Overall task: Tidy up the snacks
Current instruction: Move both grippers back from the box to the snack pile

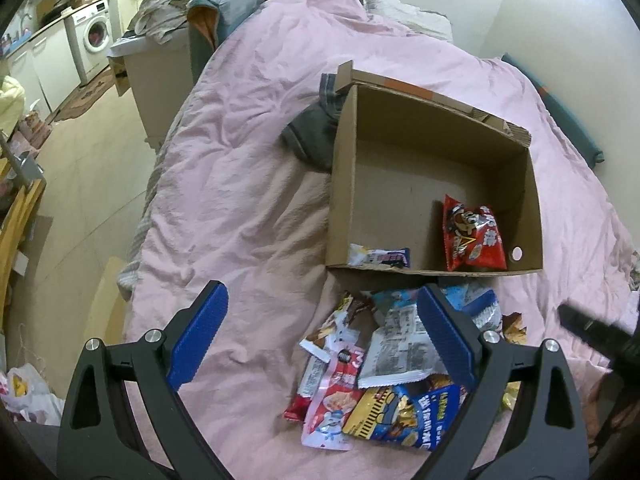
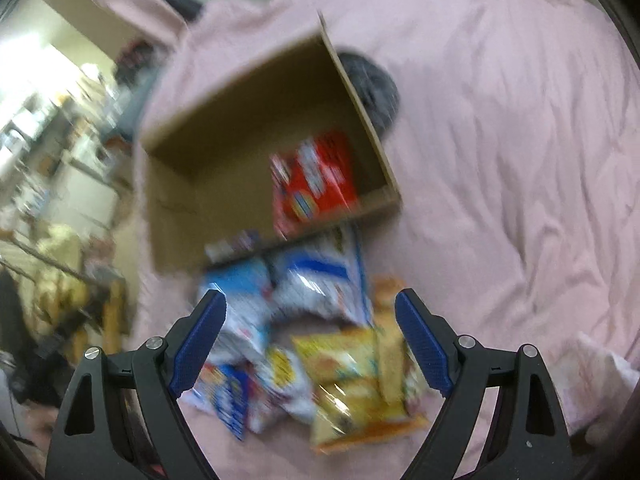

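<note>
Cardboard open box (image 1: 432, 184) on the pink bed quilt (image 1: 240, 160) holds a red snack bag (image 1: 472, 236), its print unreadable; left claw (image 1: 320, 340) and right claw (image 2: 310, 340) both gape, released.

The box (image 1: 432, 184) sits open-topped on my pink bed (image 1: 248, 160), brown cardboard, mostly bare inside. A red packet (image 1: 472, 236) leans in its near right corner; a white-and-blue wrapper (image 1: 380, 257) lies flat against its near wall. Just outside that wall the snack pile (image 1: 384, 368) sprawls on the bed: white, blue, pink and yellow packets overlapping one another.
</note>
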### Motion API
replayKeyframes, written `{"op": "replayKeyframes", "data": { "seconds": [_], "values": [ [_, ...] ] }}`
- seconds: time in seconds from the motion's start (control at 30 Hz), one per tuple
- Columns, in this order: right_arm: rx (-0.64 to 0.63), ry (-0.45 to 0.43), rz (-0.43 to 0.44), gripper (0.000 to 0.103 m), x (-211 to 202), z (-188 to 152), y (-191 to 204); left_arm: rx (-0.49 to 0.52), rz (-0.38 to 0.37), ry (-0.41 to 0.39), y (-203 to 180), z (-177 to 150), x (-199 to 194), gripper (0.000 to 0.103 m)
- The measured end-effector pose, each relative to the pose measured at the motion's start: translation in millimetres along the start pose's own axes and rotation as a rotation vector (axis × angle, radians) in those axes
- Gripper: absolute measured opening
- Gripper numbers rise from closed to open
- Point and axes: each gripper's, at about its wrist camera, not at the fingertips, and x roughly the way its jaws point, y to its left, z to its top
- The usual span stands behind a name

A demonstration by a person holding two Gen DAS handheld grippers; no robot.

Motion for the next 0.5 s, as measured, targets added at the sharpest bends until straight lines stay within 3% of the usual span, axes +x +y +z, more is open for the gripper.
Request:
{"op": "replayKeyframes", "data": {
  "seconds": [0.17, 0.27, 0.4, 0.5],
  "values": [
    [0.037, 0.195, 0.018, 0.088, 29.9, -23.1, -17.9, -0.018, -0.003, 0.038, 10.5, -3.3, 4.5, 0.094],
    [0.022, 0.21, 0.02, 0.079, 30.4, -27.1, -20.0, -0.034, -0.003, 0.054, 17.1, -5.3, 6.9, 0.094],
    [-0.014, 0.163, 0.086, 0.078, 18.8, -24.3, -13.8, -0.05, -0.011, 0.07, 18.7, -6.9, 9.1, 0.094],
    [-0.038, 0.215, 0.074, 0.078, 30.7, -28.1, -12.2, -0.057, -0.016, 0.076, 18.0, -6.5, 11.3, 0.094]
  ]
}}
